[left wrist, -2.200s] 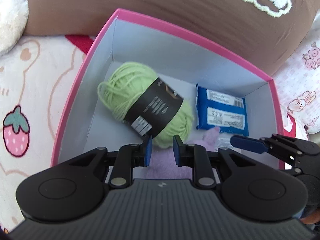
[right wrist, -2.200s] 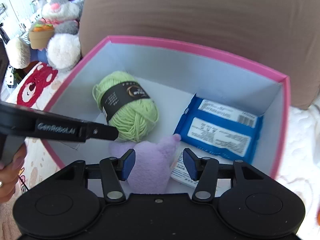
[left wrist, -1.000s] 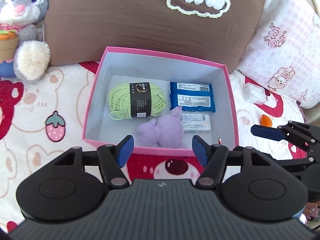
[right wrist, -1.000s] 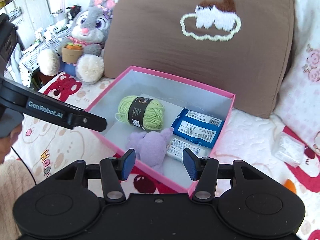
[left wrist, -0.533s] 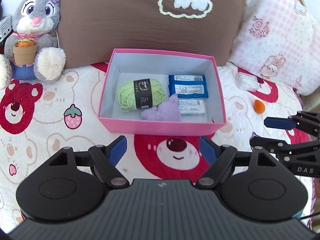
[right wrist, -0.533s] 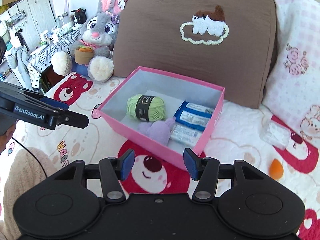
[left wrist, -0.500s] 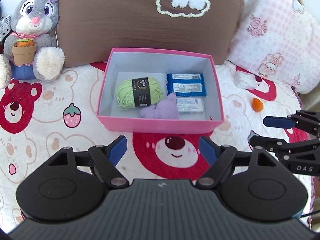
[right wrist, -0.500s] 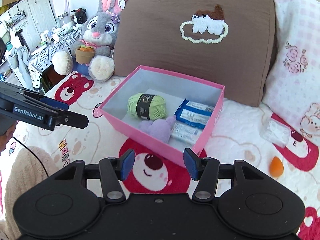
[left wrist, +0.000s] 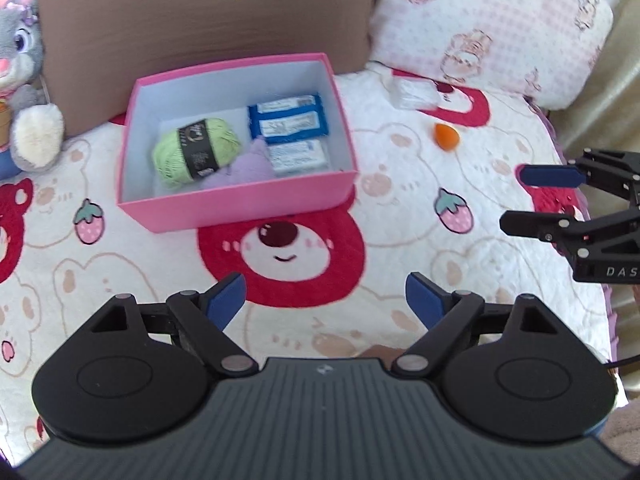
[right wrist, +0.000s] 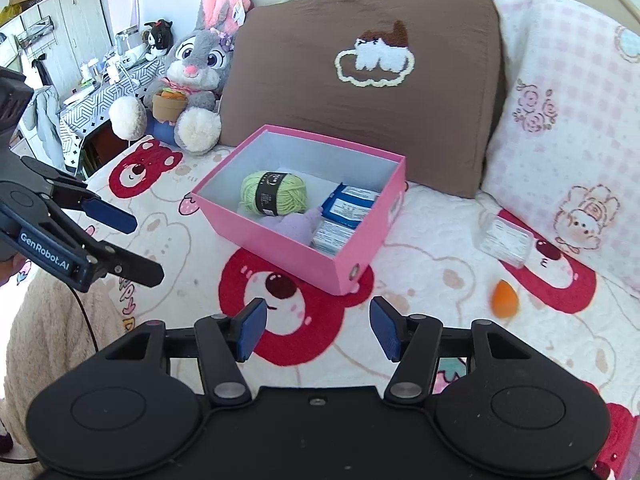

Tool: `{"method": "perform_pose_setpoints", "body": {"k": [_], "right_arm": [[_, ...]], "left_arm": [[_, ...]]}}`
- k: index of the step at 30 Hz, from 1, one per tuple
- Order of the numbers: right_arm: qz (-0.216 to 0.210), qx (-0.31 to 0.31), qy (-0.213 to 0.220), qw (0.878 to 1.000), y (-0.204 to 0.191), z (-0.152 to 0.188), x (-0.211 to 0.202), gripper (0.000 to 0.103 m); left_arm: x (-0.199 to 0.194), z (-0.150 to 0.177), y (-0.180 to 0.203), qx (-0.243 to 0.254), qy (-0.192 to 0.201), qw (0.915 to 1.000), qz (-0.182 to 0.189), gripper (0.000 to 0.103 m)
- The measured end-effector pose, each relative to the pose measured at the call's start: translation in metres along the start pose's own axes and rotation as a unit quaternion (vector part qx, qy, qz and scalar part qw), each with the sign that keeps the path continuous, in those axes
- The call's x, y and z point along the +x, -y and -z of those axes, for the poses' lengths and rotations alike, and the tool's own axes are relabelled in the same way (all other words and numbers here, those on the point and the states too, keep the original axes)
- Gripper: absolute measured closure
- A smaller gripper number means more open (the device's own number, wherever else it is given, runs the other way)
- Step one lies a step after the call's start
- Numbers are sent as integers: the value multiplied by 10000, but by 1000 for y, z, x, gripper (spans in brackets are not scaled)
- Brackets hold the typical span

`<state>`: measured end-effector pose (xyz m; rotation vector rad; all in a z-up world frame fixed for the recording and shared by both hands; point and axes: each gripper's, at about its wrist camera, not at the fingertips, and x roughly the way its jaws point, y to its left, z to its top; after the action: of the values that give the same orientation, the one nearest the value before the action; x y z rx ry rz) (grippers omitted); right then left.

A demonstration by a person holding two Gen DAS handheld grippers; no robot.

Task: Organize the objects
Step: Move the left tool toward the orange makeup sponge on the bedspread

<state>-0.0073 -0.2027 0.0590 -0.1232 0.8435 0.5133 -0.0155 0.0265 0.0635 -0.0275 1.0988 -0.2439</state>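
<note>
Pink box [left wrist: 240, 204] sits on the bed's bear-print blanket [left wrist: 400, 240], at 11 o'clock in the left wrist view and at 12 in the right. Inside: green yarn ball [left wrist: 196, 152] at 9 o'clock, blue packet [left wrist: 288, 124] at 1, white packet [left wrist: 298, 156] just below it, purple plush [left wrist: 246, 168] at 6, touching the yarn.

Outside the box: orange egg-shaped piece [right wrist: 505, 294] and clear wrapped packet [right wrist: 505, 242] on the blanket at 3 o'clock from the box, well apart from it.

Left hand-held gripper [left wrist: 326, 300]: jaws spread wide, just been opening, nothing between them. Right hand-held gripper [right wrist: 318, 326]: jaws apart, also just been opening, empty. Both hang over the blanket, short of the box.

Behind the box: brown pillow [right wrist: 360, 60], pink check pillow [right wrist: 560, 120] at 2 o'clock, grey bunny plush [right wrist: 192, 72] at 10.
</note>
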Motion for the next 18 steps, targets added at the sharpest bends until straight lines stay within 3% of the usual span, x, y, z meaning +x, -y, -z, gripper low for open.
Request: {"method": "perform_pose_setpoints", "body": {"k": [11,16,18], "right_arm": [[312,197,148,9992,44,31,-16,33],[550,175,225,9981,60,42,-19,29],[666,165,261,9973,66,44,-18,29]], "left_arm": [[22,-15,51,466,-156,9987,115,10],[30,-30,72,610,-40,9979,226,9],[35,-37,81,596,47,9978,292,3]]}}
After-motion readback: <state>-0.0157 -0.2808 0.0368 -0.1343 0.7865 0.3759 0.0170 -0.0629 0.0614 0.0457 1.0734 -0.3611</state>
